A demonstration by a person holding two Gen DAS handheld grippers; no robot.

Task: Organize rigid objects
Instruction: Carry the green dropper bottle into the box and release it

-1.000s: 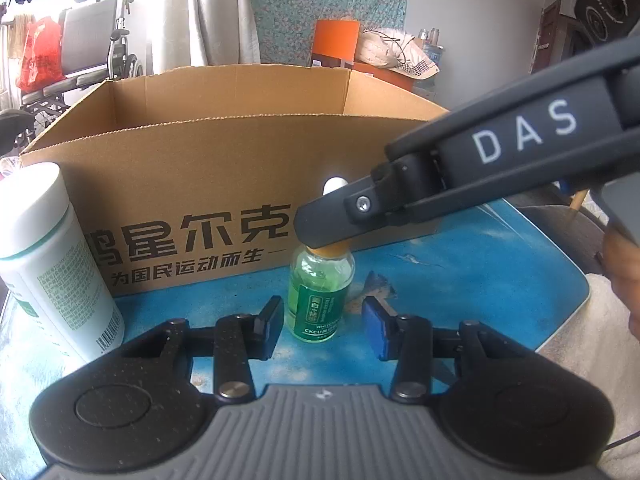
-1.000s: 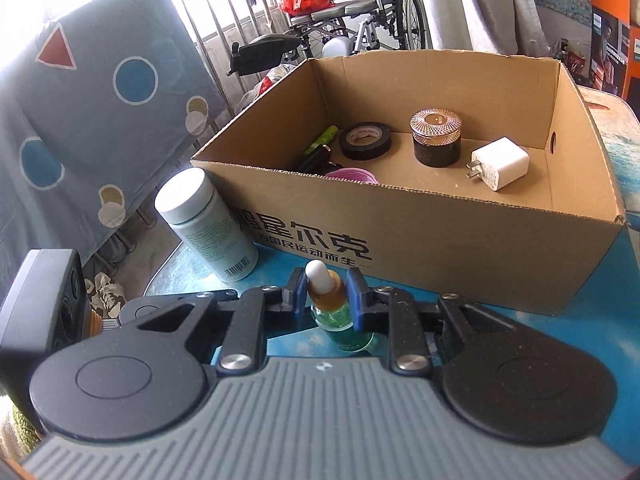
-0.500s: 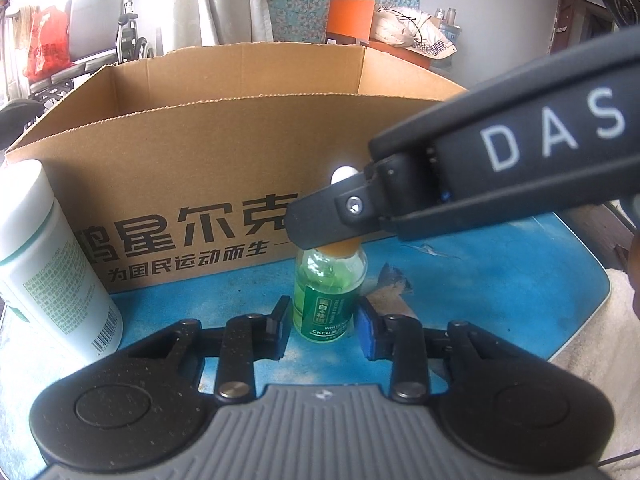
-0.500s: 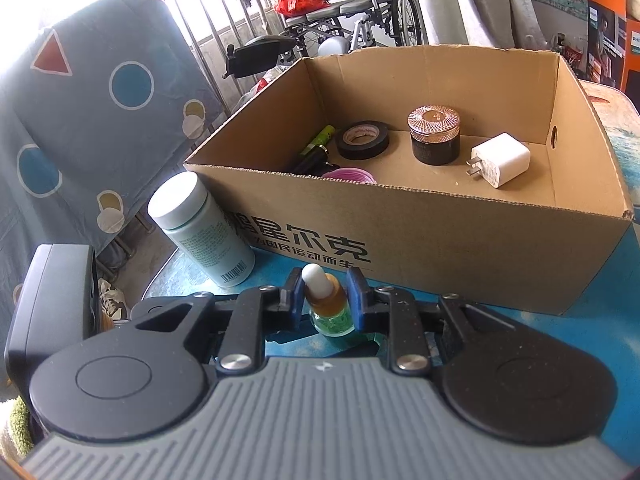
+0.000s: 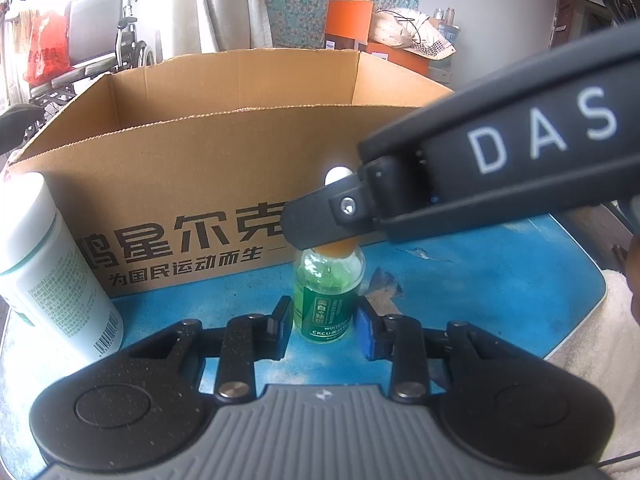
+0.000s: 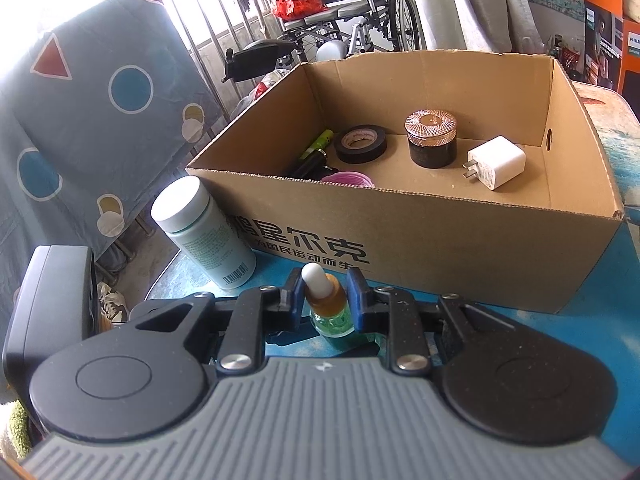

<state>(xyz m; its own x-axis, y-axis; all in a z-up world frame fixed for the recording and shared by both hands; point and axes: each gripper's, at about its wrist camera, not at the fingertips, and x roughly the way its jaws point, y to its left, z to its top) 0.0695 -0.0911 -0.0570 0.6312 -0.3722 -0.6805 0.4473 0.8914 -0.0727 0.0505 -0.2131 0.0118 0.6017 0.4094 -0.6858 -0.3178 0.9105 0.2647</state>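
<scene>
A small green dropper bottle (image 5: 326, 296) with an orange neck and white bulb stands on the blue table in front of a cardboard box (image 5: 192, 168). My left gripper (image 5: 322, 326) brackets its base, fingers close on both sides but not clearly touching. My right gripper (image 6: 323, 300) is shut on the bottle's orange neck (image 6: 325, 300); in the left wrist view its finger (image 5: 320, 220) covers the neck. The box (image 6: 440, 240) holds a tape roll (image 6: 361, 143), a dark jar (image 6: 431, 138), a white charger (image 6: 496, 162) and more.
A white and green canister (image 5: 52, 268) stands left of the bottle, also seen in the right wrist view (image 6: 200, 232). The blue table (image 5: 500, 288) ends in a curved edge at right. A wheelchair (image 6: 352, 12) stands behind the box.
My left gripper has moved forward so the bottle's base now sits between its fingers, which have narrowed. My right gripper stays shut on the bottle's neck.
</scene>
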